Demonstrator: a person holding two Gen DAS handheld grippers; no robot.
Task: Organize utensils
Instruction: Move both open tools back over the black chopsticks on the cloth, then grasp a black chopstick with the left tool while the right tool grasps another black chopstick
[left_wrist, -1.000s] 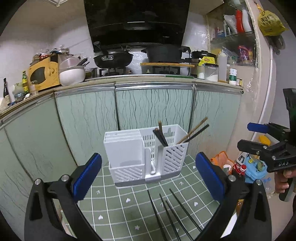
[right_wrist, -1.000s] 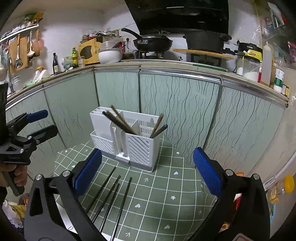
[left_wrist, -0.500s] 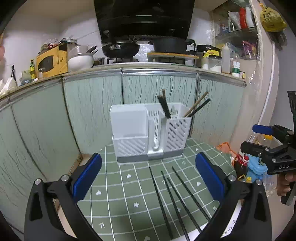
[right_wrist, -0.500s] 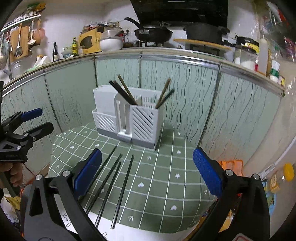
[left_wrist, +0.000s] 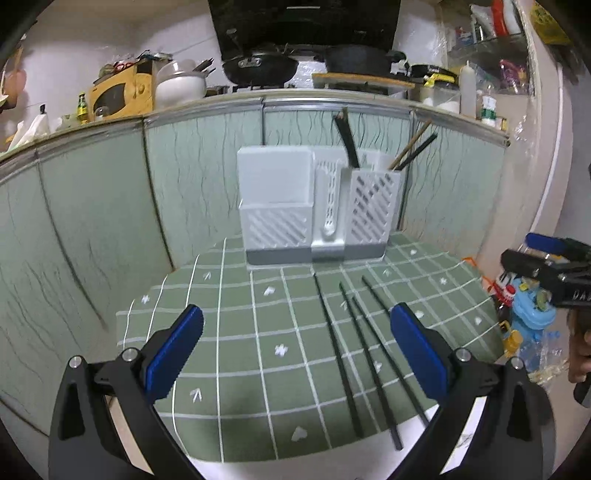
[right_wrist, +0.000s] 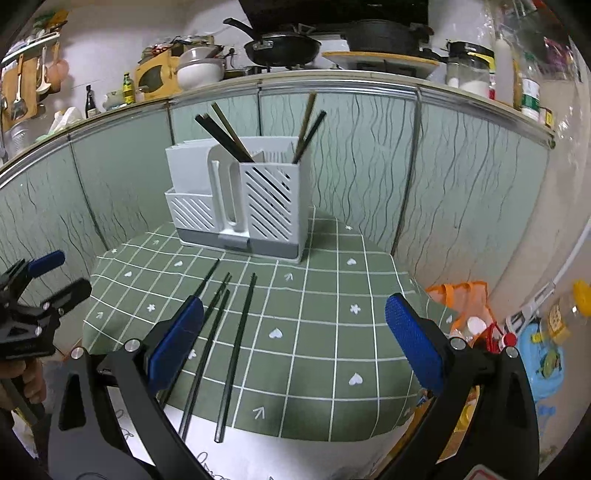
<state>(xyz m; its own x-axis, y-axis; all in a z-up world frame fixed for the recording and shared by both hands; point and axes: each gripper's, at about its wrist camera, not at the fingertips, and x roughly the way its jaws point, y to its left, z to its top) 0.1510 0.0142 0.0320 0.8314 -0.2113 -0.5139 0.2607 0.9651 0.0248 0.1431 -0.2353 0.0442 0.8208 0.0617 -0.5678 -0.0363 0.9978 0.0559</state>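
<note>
both jaws stand wide open and empty above a small table with four loose chopsticks.

the left gripper (left_wrist: 295, 347) and the right gripper (right_wrist: 293, 332) hang over the near edge of the green checked tablecloth (right_wrist: 332, 332), blue pads (left_wrist: 173, 354) spread apart with nothing between them. four black chopsticks (left_wrist: 354, 350) lie flat on the cloth, roughly side by side, pointing toward a white slatted utensil holder (left_wrist: 314, 210) at the far side of the table. in the right wrist view they lie just beside that gripper's left pad. the holder stands upright against pale green cabinet doors (right_wrist: 443, 166); more chopsticks (right_wrist: 225, 136) lean in its right-hand compartments, some dark, some wooden. a hand (right_wrist: 22, 380) grips the left gripper's handle.
</note>
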